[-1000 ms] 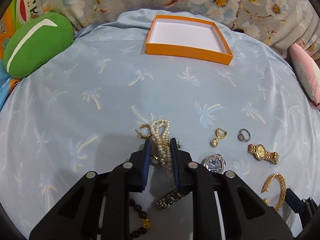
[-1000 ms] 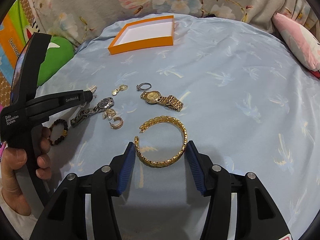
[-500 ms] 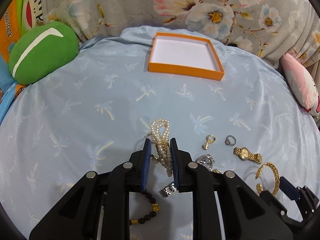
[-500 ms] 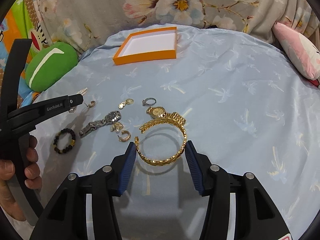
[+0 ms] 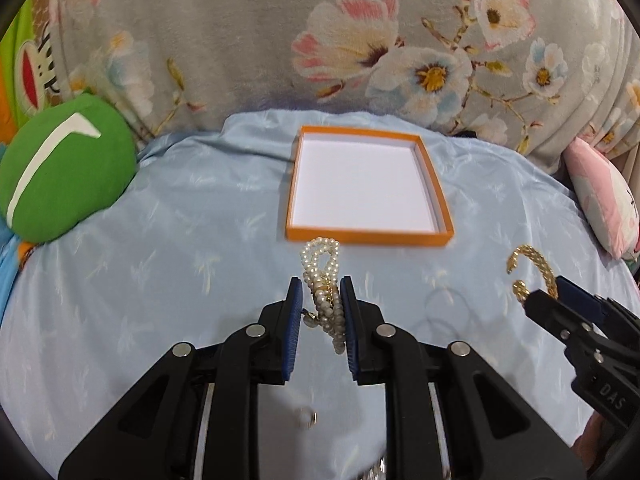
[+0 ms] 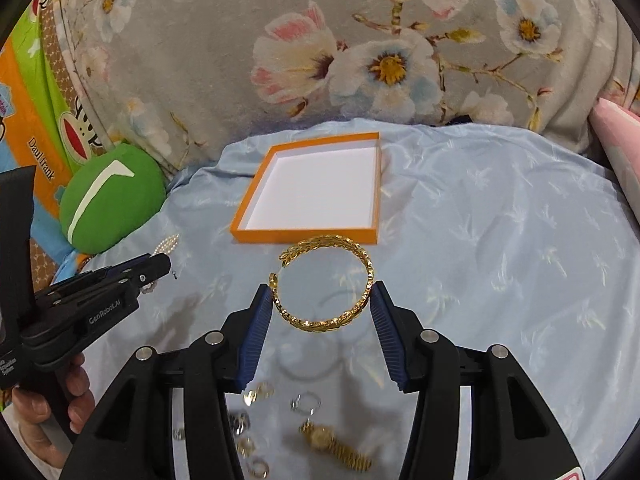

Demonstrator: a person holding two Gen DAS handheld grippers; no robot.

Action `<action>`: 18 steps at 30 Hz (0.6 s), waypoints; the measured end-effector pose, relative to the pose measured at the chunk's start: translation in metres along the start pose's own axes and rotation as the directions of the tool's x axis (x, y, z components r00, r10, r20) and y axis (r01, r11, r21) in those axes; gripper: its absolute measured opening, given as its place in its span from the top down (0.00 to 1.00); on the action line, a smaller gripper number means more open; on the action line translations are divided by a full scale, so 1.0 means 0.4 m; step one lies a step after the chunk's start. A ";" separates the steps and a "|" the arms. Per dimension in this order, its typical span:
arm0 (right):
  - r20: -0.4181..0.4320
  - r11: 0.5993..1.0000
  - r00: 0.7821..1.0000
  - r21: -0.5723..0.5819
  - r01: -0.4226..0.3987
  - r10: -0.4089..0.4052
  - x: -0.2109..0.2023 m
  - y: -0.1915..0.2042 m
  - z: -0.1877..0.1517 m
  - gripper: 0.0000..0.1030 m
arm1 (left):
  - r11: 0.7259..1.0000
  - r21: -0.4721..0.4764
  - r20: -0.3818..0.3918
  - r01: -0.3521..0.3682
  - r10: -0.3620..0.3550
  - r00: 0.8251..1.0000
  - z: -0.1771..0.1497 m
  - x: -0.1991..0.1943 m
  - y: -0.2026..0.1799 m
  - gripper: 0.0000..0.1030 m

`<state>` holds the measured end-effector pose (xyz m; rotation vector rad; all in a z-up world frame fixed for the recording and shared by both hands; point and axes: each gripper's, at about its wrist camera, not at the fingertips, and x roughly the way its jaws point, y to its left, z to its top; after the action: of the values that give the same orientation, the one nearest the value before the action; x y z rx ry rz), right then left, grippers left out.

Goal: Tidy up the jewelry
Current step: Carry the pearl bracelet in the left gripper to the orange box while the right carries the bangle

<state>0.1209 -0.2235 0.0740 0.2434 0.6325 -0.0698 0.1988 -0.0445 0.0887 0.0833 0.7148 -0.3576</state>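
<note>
My left gripper (image 5: 319, 292) is shut on a looped pearl strand (image 5: 322, 276), held above the blue sheet just short of the orange box (image 5: 368, 236) with its white floor. My right gripper (image 6: 322, 300) is shut on an open gold bangle (image 6: 326, 280), its pads pressing both sides, also lifted and near the orange box (image 6: 304, 236). In the left wrist view the right gripper (image 5: 548, 296) and gold bangle (image 5: 532, 264) show at right. The left gripper (image 6: 160, 268) shows at left in the right wrist view, with pearls (image 6: 168, 245) sticking out.
Below the right gripper lie a gold watch (image 6: 336, 446), a ring (image 6: 306, 403) and several small earrings (image 6: 256, 392) on the sheet. A green cushion (image 5: 64, 168) sits at left, a pink pillow (image 5: 600, 200) at right, a floral quilt (image 5: 360, 40) behind the box.
Both grippers have lifted off the sheet with their jewelry and moved forward toward the orange box, which now looks much closer. The remaining jewelry has dropped low in view.
</note>
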 end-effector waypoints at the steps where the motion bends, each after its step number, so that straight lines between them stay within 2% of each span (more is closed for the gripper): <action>1: 0.003 1.000 1.000 0.003 -0.007 0.007 0.029 -0.004 0.027 0.52 | 1.000 0.003 0.005 0.004 -0.004 1.000 0.023 0.021 -0.004 0.82; 10: 0.028 1.000 1.000 -0.001 0.015 -0.015 0.280 -0.059 0.245 0.52 | 1.000 0.011 0.010 0.023 -0.023 1.000 0.218 0.279 -0.037 0.82; 18: -0.013 0.999 1.000 -0.023 0.028 -0.029 0.471 -0.071 0.329 0.51 | 1.000 0.019 -0.040 0.004 -0.003 0.999 0.279 0.490 -0.038 0.82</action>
<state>0.3445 -0.2817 0.0590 0.2131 0.6502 -0.0883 0.4000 -0.1376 0.0453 0.1078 0.7510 -0.3668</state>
